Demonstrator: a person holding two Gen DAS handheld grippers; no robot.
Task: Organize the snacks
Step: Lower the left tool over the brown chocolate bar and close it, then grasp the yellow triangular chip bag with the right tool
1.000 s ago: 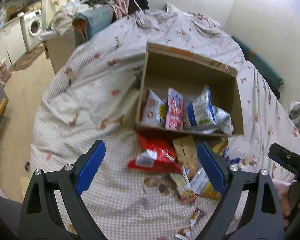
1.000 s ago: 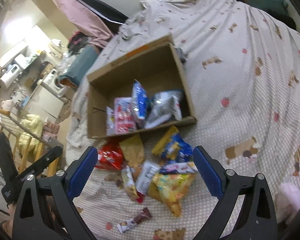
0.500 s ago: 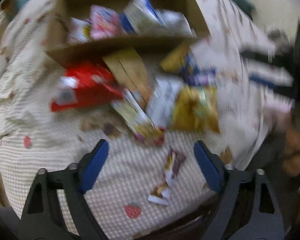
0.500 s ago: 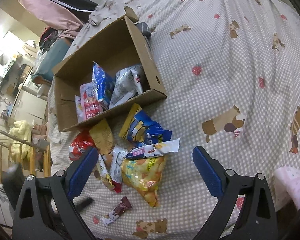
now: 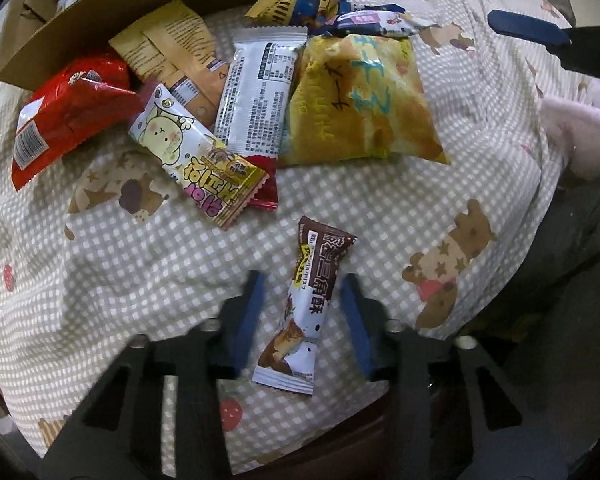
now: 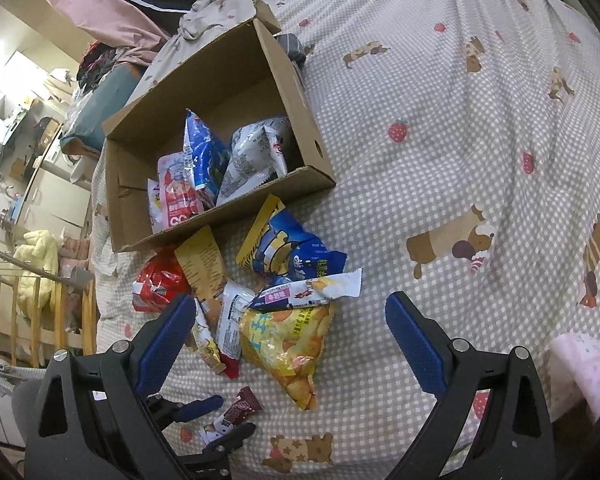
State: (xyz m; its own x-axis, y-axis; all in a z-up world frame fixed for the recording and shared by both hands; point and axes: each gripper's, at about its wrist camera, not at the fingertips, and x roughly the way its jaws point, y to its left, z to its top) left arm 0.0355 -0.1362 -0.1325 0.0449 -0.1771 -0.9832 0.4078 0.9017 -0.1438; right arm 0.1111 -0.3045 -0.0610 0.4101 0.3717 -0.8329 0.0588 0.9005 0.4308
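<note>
A small brown-and-white chocolate snack bar (image 5: 306,308) lies on the checked bedspread. My left gripper (image 5: 302,312) is low over it, fingers on either side, narrowed but apart from the wrapper; it also shows in the right wrist view (image 6: 224,420) with the bar (image 6: 236,412). A pile of snack bags lies before the cardboard box (image 6: 220,80): a yellow chip bag (image 5: 360,96), a white packet (image 5: 256,92), a red bag (image 5: 68,112) and a blue bag (image 6: 288,256). My right gripper (image 6: 288,340) is open and empty above the pile.
The box holds several upright snack bags (image 6: 204,168). The bed edge (image 5: 500,320) drops off close to the bar. A pink fabric item (image 6: 588,368) lies at the right. Furniture and a wooden rail (image 6: 32,312) stand left of the bed.
My left gripper swung down from above the box to the small bar near the bed edge and its fingers narrowed around it. My right gripper came a little closer to the pile.
</note>
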